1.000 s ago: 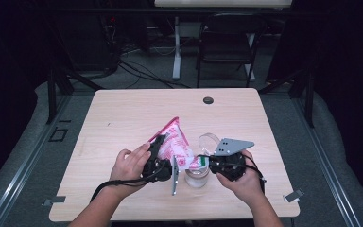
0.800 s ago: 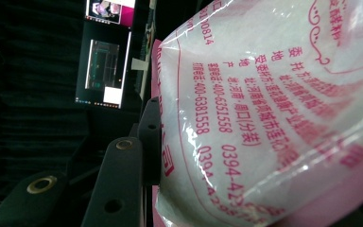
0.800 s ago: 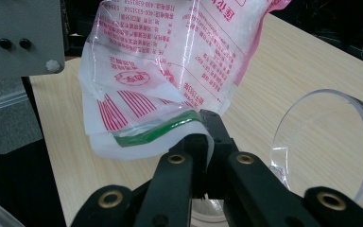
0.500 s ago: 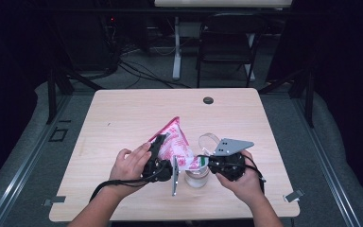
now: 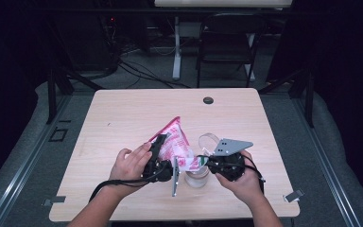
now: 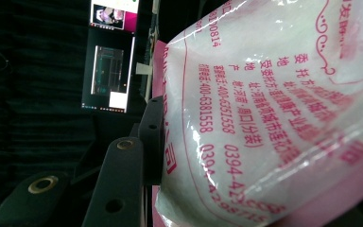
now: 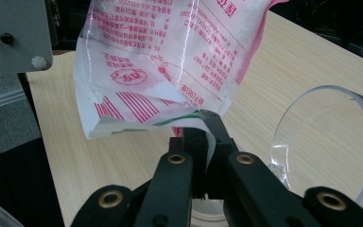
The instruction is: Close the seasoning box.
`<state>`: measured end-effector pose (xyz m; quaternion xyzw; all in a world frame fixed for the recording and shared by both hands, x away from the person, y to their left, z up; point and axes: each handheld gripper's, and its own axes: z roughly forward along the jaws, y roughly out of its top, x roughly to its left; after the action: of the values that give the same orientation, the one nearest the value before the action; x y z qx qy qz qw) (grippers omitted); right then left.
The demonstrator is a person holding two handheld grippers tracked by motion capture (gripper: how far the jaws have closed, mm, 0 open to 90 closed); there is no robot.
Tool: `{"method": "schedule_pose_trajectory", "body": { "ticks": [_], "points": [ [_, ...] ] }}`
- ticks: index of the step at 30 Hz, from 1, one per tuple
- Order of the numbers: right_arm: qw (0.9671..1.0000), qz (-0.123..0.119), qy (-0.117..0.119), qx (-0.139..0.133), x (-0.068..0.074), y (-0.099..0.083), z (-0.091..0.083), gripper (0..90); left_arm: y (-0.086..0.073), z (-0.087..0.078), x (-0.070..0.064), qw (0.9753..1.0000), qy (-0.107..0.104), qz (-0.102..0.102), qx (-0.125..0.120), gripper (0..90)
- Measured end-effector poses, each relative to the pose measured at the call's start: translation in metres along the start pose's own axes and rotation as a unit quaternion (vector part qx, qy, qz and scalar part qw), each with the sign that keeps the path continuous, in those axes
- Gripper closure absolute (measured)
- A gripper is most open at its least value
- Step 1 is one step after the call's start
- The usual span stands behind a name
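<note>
A pink and white plastic bag [image 5: 174, 142] with red print is held up between my two grippers above the table [image 5: 123, 118]. My left gripper [image 5: 159, 144] is shut on the bag's left side; in the left gripper view one black jaw presses on the bag [image 6: 264, 118] and the bag hides the other. My right gripper [image 5: 202, 161] is shut on the bag's lower corner, and in the right gripper view its jaws [image 7: 201, 137] pinch a strip of the bag [image 7: 170, 56]. A clear cup [image 5: 196, 178] stands under that corner.
A clear round piece [image 7: 326, 142] lies just right of the right gripper, seen behind it in the high view [image 5: 208, 140]. A black cable port [image 5: 208, 100] sits near the table's far edge. A chair [image 5: 227, 42] stands beyond the table.
</note>
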<state>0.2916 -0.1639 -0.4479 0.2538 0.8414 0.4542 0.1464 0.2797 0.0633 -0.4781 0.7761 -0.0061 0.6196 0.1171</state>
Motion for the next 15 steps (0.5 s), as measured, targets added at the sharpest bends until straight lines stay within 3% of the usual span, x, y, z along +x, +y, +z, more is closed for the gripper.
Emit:
{"method": "schedule_pose_trajectory", "body": {
  "ticks": [15],
  "points": [
    [1.0000, 0.000, 0.000, 0.000, -0.0001, -0.0004, 0.0009, 90.0, 0.0009, -0.0011, 0.0006, 1.0000, 0.001, 0.002, -0.001, 63.3]
  ]
}}
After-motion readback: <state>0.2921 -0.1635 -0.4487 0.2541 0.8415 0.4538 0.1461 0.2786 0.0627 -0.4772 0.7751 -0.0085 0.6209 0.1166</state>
